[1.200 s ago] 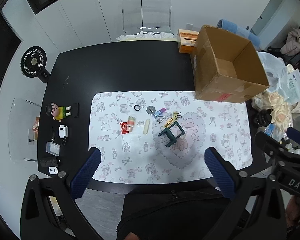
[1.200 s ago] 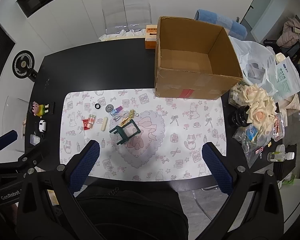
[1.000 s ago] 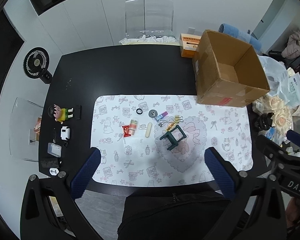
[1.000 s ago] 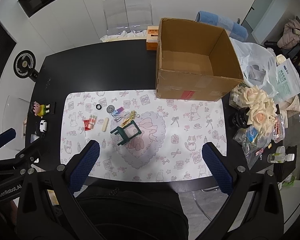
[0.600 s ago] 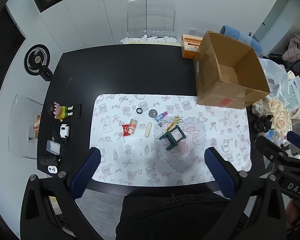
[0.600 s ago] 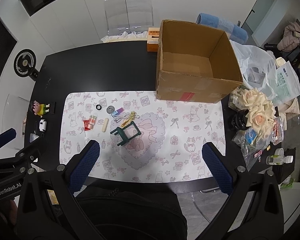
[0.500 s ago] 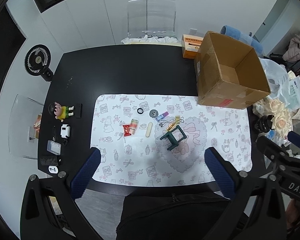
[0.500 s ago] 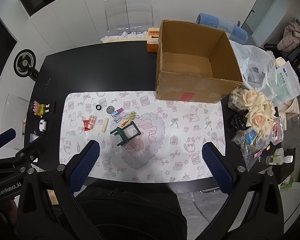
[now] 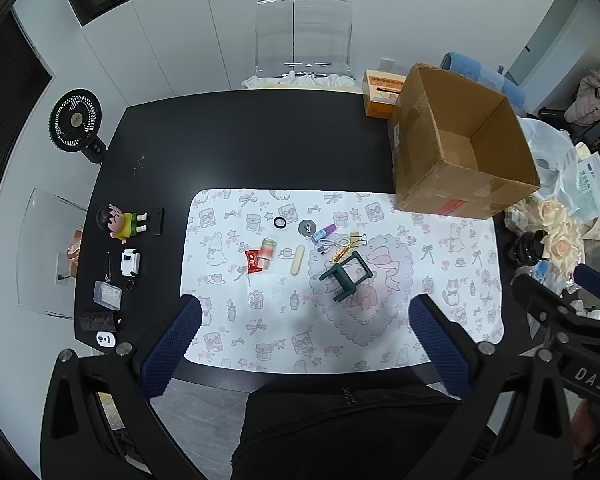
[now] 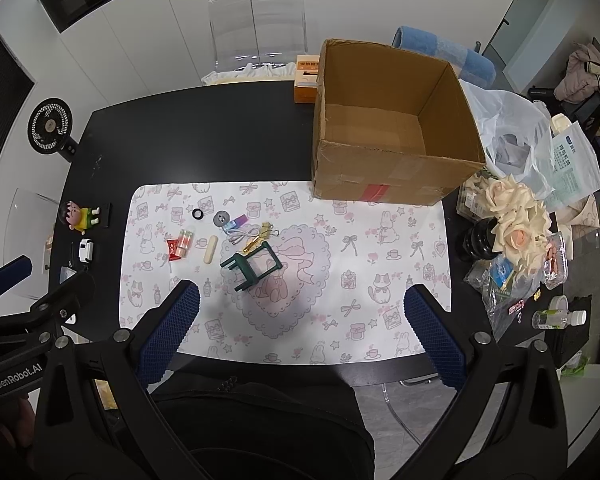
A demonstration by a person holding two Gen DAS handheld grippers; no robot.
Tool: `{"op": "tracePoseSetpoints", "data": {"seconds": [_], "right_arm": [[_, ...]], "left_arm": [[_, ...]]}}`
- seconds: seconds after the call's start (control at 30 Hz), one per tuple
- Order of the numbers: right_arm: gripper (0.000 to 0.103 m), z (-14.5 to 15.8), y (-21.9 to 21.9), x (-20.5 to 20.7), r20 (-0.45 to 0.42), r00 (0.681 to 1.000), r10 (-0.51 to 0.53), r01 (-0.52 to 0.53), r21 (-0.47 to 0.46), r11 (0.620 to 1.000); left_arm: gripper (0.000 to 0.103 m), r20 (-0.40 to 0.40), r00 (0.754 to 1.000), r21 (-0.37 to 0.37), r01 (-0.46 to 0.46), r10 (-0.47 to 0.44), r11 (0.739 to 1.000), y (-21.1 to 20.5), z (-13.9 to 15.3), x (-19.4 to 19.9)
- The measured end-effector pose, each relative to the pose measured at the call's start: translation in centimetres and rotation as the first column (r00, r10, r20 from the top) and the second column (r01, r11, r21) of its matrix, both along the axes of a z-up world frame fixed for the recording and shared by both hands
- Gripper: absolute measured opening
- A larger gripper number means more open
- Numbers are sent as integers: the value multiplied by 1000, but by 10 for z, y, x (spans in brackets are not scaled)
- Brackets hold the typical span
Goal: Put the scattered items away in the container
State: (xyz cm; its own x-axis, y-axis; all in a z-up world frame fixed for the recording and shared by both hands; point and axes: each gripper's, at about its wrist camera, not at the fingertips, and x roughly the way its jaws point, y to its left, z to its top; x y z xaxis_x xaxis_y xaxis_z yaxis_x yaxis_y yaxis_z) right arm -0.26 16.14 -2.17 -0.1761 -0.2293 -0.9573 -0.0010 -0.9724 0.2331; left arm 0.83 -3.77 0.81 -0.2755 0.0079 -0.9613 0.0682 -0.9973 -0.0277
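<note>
- Two grippers hang high above the black table, both with blue-padded jaws spread wide and holding nothing: the left gripper and the right gripper.
- In the right wrist view the left gripper shows at the left edge; in the left wrist view the right gripper shows at the right edge.
- A patterned white mat covers the near half of the table, reaching its near edge.
- The open cardboard box stands upright at the table's far right corner, its near wall at the mat's far right corner; no scattered item shows inside.
- The scattered items lie in a cluster on the mat's left-centre, well apart from the box.
- A dark green miniature chair lies tipped on its side, nearest the grippers.
- Just beyond it are a gold binder clip, a white cable and a small gold piece too small to name.
- Farther left lie a beige stick, a small clear bottle touching a red packet, a black ring, a grey disc and a small purple-and-blue tube.
- Off the mat, along the table's left edge, a cartoon figurine lies on its back near a small white toy car.
- An orange tissue box sits at the far edge, just beside the cardboard box.
- A bouquet of cream roses stands at the right edge.
</note>
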Motion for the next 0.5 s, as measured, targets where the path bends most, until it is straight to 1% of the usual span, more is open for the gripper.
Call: {"op": "tracePoseSetpoints", "data": {"seconds": [0.5], "right_arm": [[103,0,-2,1,-4,1000,11,-11,6,1000]], "left_arm": [[103,1,1000,-10,1,-1,1000,-2,0,1]]}}
